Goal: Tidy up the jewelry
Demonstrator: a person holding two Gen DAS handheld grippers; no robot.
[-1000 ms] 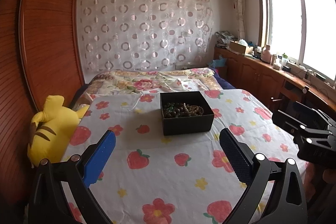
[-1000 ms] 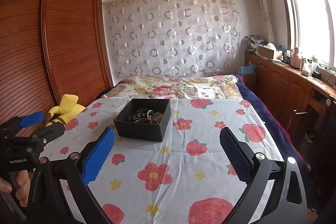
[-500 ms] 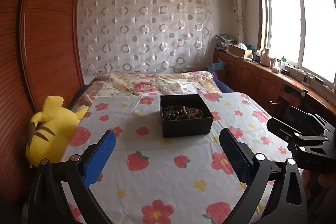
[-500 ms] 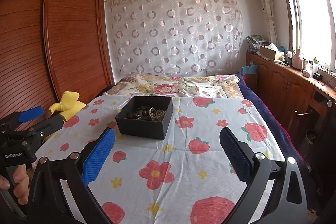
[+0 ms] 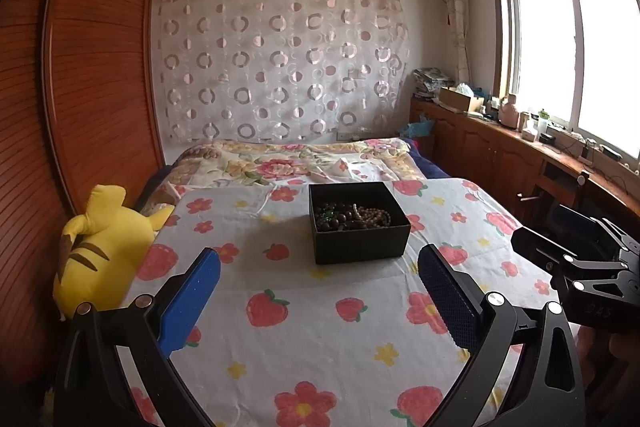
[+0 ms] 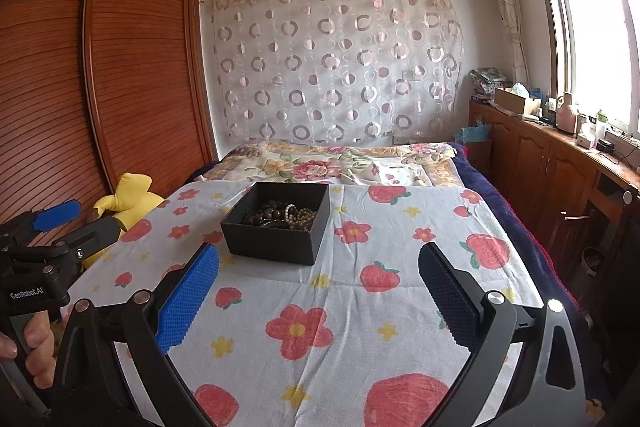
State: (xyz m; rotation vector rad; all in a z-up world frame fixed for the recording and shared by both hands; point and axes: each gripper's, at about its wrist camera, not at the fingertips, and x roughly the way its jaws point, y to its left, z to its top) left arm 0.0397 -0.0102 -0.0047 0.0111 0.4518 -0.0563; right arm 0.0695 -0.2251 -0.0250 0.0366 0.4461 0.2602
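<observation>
Left tool (image 5: 318, 291): I see my blue-padded fingers spread wide, holding nothing, hovering above the bed.
Right tool (image 6: 318, 291): I see it spread wide too, empty, beside the left one.
Box: the square black cardboard box (image 5: 359, 241) sits on the strawberry-and-flower printed bedsheet (image 5: 304, 327), ahead of both tools, apart from them.
Jewelry: a tangle of dark and pale beaded strands (image 5: 352, 217) lies inside the box.
Left edge: a yellow plush toy (image 5: 102, 251) lies by the reddish wooden wardrobe (image 5: 88, 75).
</observation>
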